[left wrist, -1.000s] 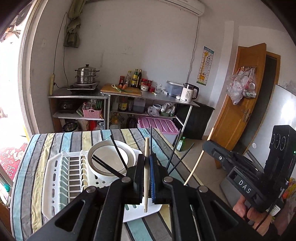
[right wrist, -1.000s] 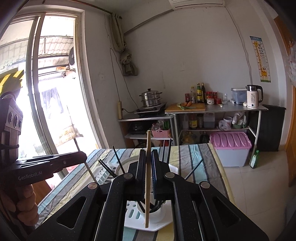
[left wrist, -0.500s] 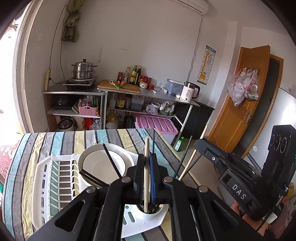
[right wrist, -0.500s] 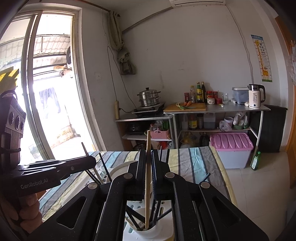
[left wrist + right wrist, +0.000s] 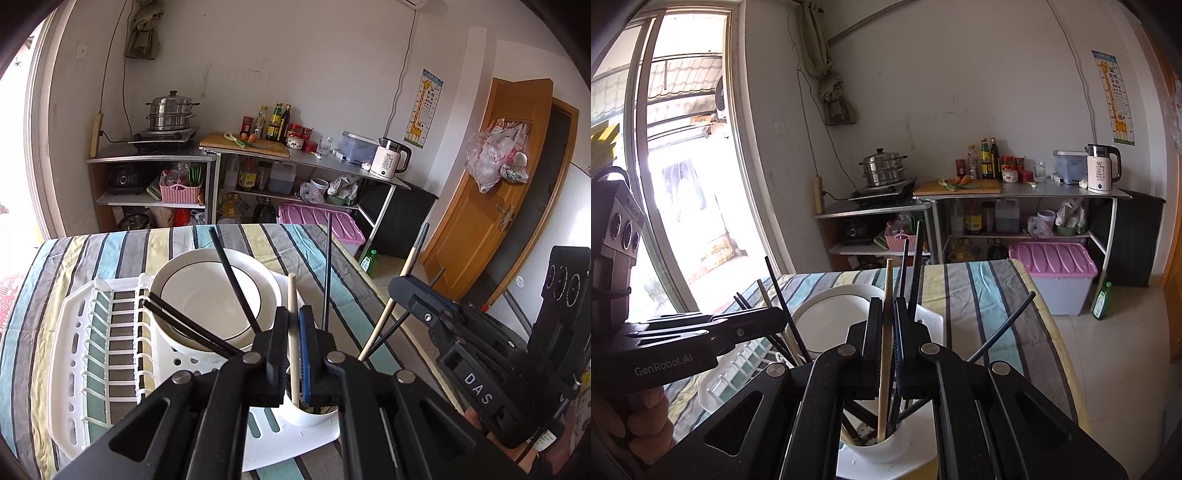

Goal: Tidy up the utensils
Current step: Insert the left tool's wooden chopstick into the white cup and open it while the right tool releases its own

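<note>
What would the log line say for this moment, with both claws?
left claw: shut on wooden chopstick | right claw: shut on second wooden chopstick | tips in white holder cup

Home kitchen, steamer pot (image 5: 170, 110) on stove, kettle (image 5: 389, 161), sauce bottles (image 5: 275, 122)

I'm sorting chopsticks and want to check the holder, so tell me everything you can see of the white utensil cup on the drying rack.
The white utensil cup is a round, smooth holder that looks like plastic, standing upright at the near corner of the white drying rack, beside the white bowl. Several black chopsticks lean out of it at different angles. Each gripper is lowering a light wooden chopstick into its mouth, tips already inside. Its base is hidden behind the grippers.
</note>
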